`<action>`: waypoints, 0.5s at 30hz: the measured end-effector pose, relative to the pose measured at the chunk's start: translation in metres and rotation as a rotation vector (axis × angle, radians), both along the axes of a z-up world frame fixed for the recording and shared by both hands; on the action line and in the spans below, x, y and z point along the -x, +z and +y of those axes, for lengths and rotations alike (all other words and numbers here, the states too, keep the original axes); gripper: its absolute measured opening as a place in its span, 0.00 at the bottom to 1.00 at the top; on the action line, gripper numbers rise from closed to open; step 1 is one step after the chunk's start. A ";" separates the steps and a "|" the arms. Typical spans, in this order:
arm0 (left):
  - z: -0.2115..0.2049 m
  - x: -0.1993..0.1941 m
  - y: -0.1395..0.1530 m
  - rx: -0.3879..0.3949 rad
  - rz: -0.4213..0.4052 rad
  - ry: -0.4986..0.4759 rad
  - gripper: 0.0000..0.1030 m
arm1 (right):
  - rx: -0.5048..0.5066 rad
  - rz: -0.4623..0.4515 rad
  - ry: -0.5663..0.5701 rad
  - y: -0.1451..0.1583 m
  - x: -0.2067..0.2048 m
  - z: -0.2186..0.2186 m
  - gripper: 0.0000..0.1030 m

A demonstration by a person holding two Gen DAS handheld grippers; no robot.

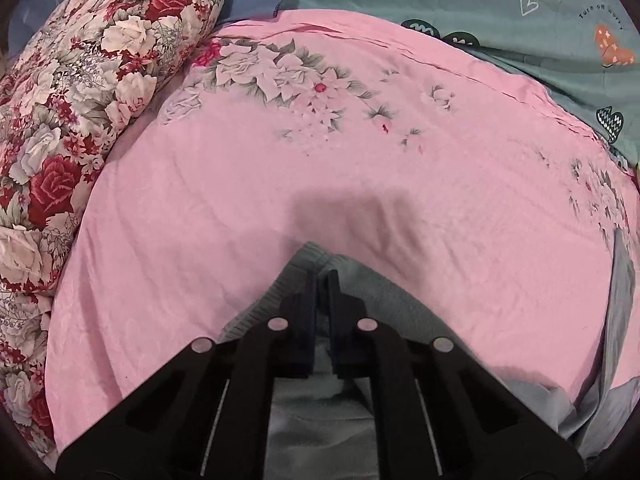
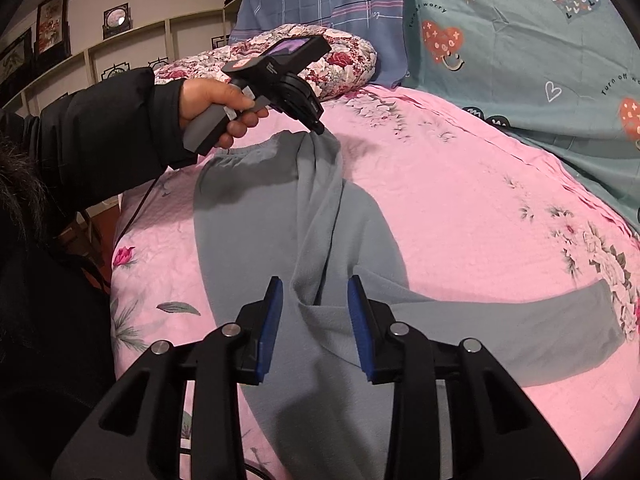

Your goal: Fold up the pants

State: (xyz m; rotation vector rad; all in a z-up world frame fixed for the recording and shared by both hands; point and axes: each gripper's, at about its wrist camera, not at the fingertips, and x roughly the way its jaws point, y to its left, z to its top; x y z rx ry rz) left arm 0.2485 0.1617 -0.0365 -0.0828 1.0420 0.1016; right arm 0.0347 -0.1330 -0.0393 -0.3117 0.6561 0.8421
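Note:
Grey pants lie on a pink floral bedspread. One leg stretches right. My left gripper is shut on the ribbed waistband corner of the pants and lifts it off the bed; in the right wrist view the left gripper pinches a raised fold of fabric. My right gripper is open, its blue pads on either side of the crotch area, above the cloth.
A red floral pillow lies at the left of the bed. A teal heart-print sheet and a blue plaid cloth lie at the back. The bed's left edge drops beside the person's black sleeve.

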 end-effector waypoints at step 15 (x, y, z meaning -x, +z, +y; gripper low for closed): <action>-0.010 -0.027 -0.027 -0.097 0.066 0.006 0.26 | 0.016 0.042 -0.031 -0.001 -0.007 0.005 0.33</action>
